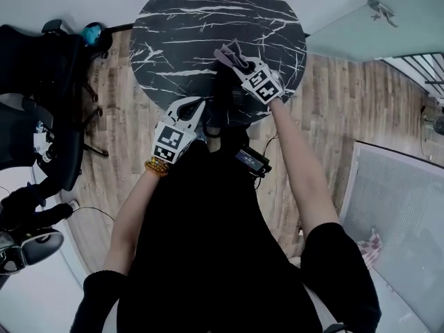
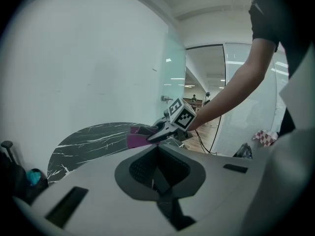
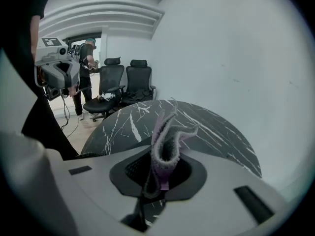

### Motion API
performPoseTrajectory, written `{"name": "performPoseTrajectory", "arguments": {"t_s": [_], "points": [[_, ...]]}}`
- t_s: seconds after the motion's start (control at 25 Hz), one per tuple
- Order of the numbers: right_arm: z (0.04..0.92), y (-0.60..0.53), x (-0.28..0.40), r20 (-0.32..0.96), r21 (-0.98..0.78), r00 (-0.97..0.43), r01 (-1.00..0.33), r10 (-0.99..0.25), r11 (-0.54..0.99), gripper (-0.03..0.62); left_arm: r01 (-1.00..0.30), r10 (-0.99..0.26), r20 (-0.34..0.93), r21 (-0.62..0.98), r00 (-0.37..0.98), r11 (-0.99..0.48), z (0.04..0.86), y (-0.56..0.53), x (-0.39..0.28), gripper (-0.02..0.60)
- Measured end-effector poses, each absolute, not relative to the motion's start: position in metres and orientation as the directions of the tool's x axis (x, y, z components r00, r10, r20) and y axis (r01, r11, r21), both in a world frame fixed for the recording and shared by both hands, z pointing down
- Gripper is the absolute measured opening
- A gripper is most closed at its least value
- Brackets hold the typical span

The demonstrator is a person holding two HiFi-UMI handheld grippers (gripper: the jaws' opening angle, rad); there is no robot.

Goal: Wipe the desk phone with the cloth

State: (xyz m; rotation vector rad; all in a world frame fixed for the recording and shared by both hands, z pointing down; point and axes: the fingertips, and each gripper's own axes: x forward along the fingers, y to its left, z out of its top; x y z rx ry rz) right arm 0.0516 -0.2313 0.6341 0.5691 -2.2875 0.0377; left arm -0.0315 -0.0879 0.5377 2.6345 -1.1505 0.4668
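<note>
Marble worktop (image 1: 180,26), no phone in sight; right gripper (image 3: 158,178) clamps cloth (image 3: 165,141) ready for wiping; left gripper (image 2: 156,175) closed, empty.

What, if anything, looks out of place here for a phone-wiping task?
No desk phone shows in any view, only the black marble table. The right gripper clamps the purple cloth, which sticks up bunched from its jaws above the tabletop, with nothing visible to wipe.

Chairs (image 1: 43,68) left of table (image 1: 182,19), cloth (image 1: 231,53) over table
</note>
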Motion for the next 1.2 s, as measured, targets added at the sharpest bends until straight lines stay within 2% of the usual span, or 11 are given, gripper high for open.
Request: {"name": "performPoseTrajectory", "arguments": {"t_s": [0.2,0.4,0.6,1.2], "points": [[0.654,-0.232,0.049,0.674,0.078,-0.635,-0.447,-0.377,0.891,0.055,-0.726,-0.66,0.38,0.046,0.648,-0.686,0.533,-0.115,-0.009,0.014],[0.656,-0.226,0.047,0.683,0.084,-0.632,-0.43,-0.366,0.899,0.055,-0.754,-0.715,0.33,-0.017,0.616,-0.657,0.506,-0.153,0.009,0.014],[0.66,-0.223,0.047,0.695,0.068,-0.631,-0.419,-0.344,0.906,0.055,-0.848,-0.789,0.324,0.093,0.522,-0.522,0.511,-0.163,0.005,0.014],[0.661,-0.224,0.047,0.711,0.055,-0.597,-0.48,-0.372,0.875,0.054,-0.828,-0.742,0.377,0.157,0.554,-0.539,0.534,-0.149,-0.005,0.014]]}}
